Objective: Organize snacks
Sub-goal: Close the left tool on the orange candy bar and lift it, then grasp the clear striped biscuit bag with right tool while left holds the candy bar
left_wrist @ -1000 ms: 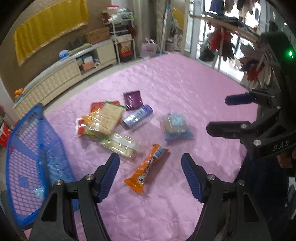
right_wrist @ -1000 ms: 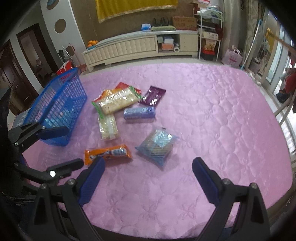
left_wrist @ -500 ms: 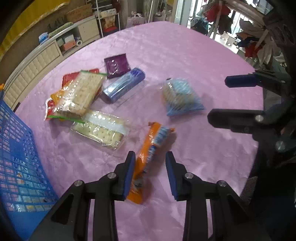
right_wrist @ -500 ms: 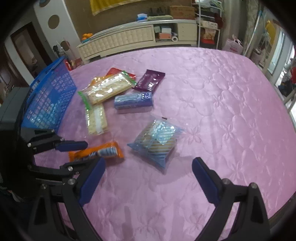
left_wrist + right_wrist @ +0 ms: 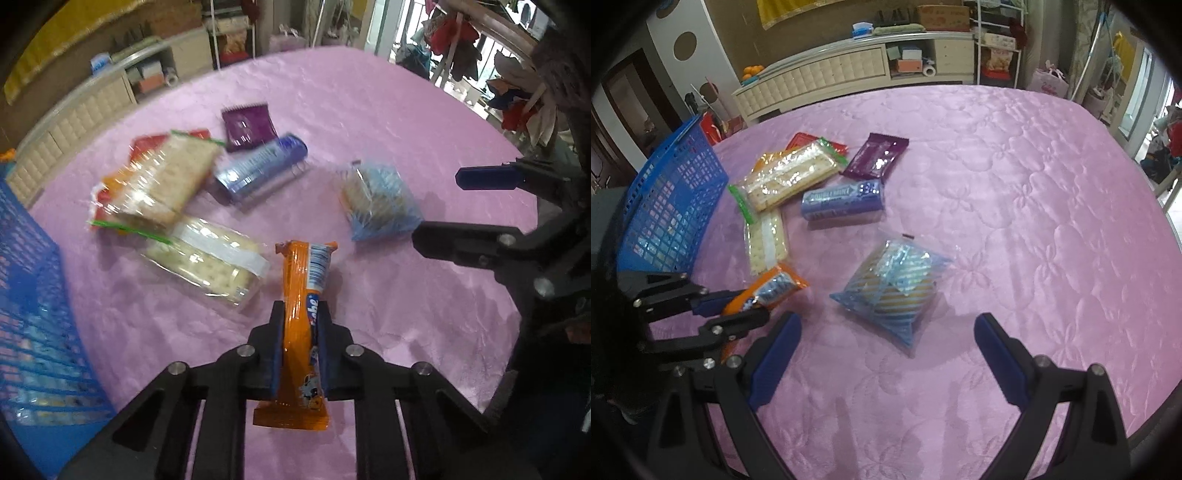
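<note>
Left tool (image 5: 301,325) just closed, gripping glossy orange packet (image 5: 301,295) | right tool (image 5: 886,343) agape

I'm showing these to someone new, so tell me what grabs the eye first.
First, the orange snack packet clamped between the jaws of the left gripper, which have just been closing on it, low in the left wrist view. Next, the loose pile of snacks on the pink quilted cover, with the blue striped bag lying ahead of the open right gripper. Then the blue basket at the left edge.
</note>
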`<state>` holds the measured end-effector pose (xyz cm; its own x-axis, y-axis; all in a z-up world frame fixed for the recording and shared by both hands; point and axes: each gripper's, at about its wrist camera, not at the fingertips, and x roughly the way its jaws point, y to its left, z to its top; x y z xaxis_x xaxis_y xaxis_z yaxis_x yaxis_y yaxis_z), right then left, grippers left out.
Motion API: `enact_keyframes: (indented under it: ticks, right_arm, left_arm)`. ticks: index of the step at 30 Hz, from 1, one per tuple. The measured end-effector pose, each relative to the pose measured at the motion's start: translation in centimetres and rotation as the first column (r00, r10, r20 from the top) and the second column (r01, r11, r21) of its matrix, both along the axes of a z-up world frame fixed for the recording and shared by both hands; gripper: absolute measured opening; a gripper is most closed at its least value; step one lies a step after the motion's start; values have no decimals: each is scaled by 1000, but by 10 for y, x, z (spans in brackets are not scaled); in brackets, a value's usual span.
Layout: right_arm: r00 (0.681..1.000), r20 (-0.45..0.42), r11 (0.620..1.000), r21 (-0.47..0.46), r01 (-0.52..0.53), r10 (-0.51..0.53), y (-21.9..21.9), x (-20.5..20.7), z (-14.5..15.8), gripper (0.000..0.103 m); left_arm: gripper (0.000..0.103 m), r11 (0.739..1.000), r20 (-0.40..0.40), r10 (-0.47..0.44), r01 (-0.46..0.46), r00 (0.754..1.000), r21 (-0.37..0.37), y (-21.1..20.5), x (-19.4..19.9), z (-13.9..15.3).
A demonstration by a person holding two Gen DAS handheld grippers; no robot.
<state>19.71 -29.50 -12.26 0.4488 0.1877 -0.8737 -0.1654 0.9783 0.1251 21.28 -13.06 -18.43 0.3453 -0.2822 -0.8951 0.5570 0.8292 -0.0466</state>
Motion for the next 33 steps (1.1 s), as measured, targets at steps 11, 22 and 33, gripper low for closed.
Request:
enact_keyframes:
  ticks: [11, 22, 33]
  right_arm:
    - [1000, 13, 1000, 20, 21, -22, 13, 11, 12, 97]
    - [992, -54, 993, -27, 112, -113, 12, 40, -17, 96]
    - [997, -47, 990, -129, 56, -63, 24, 48, -41, 78]
  left_arm:
    - [14, 994, 116, 108, -109, 987, 0, 13, -3, 30]
    - [14, 975, 105, 218, -213, 970, -58, 26, 5, 34]
    - [13, 964, 105, 261, -253, 960, -83, 34, 23, 24]
